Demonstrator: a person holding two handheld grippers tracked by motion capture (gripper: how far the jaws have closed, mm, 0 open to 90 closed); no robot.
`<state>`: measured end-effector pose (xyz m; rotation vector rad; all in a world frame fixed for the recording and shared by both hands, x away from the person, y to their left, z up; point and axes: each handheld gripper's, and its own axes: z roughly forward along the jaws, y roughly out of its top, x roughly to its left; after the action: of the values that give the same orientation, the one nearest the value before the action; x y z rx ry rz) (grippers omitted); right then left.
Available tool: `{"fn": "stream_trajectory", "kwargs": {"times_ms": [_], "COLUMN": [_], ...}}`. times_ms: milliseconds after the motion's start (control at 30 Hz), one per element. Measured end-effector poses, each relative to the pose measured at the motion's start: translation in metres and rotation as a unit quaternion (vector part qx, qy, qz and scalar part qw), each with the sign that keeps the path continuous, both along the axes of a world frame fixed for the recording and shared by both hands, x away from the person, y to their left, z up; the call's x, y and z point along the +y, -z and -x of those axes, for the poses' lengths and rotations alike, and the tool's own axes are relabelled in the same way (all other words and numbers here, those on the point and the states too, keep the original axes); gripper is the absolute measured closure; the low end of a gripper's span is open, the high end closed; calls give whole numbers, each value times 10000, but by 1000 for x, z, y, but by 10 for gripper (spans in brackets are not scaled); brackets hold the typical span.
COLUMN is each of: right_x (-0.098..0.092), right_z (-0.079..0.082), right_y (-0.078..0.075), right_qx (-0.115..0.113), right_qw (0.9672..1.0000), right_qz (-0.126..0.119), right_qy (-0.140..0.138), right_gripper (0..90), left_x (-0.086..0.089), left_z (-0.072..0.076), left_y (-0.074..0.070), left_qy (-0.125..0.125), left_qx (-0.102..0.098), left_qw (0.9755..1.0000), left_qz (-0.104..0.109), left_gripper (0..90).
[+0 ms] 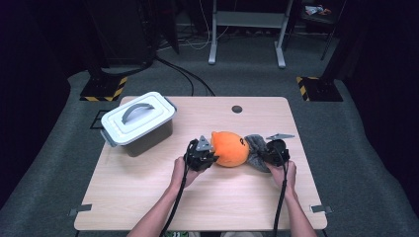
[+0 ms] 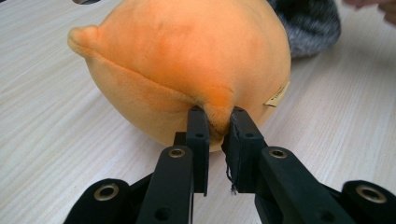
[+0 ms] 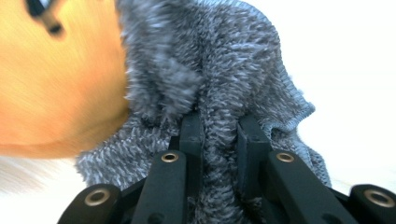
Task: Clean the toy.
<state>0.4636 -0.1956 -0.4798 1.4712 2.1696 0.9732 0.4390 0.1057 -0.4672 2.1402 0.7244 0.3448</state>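
A: What's biggest on the wooden table?

B: The grey storage box, its white lid on with the handle on top. It sits toward ten o'clock from the table's centre, well apart from the hands.

A: And the thing being worked on?

B: An orange plush toy, round, lying just right of the centre. A fuzzy grey knitted piece touches it at its three o'clock side; whether it is a sock or a cap I cannot tell.

A: The left gripper?

B: It lies at the toy's nine o'clock. In the left gripper view its jaws are closed nearly all the way, pinching a small fold of the orange plush at the seam. A small tan label sticks out at three o'clock from the pinch.

A: The right gripper?

B: It lies at the grey piece's three o'clock. In the right gripper view its jaws are drawn in tight, clamping a ridge of the grey knit, with the orange body at ten o'clock.
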Motion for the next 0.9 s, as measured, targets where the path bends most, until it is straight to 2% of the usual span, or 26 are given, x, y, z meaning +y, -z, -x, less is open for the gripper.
{"fn": "stream_trajectory", "kwargs": {"times_ms": [67,200,367,433,633,700,900], "right_x": [-5,-5,12,22,59,69,95], "right_z": [2,6,7,6,2,0,0], "right_y": [-12,-39,-63,-69,-77,-77,-76], "right_qx": [-179,-375,-526,-577,-587,-585,-561], "right_qw": [9998,9990,9975,9968,9943,9930,9905], "right_qz": [-19,-142,-285,-225,-34,-13,17], "right_qy": [-70,-175,-385,-513,-892,-1023,-1255], "right_gripper": [757,757,757,757,757,757,757], "left_x": [0,0,0,0,-1,-3,-5], "left_z": [0,0,0,-1,0,0,-1], "left_y": [0,0,0,0,-1,-1,-5], "left_qy": [20,40,35,42,52,48,108], "left_qx": [-6,-2,-5,-13,-96,-106,-133], "left_qw": [10000,10000,10000,10000,9999,9999,9998], "left_qz": [1,-4,-7,-21,-69,-8,-97], "left_gripper": [801,802,802,802,802,802,803]}}
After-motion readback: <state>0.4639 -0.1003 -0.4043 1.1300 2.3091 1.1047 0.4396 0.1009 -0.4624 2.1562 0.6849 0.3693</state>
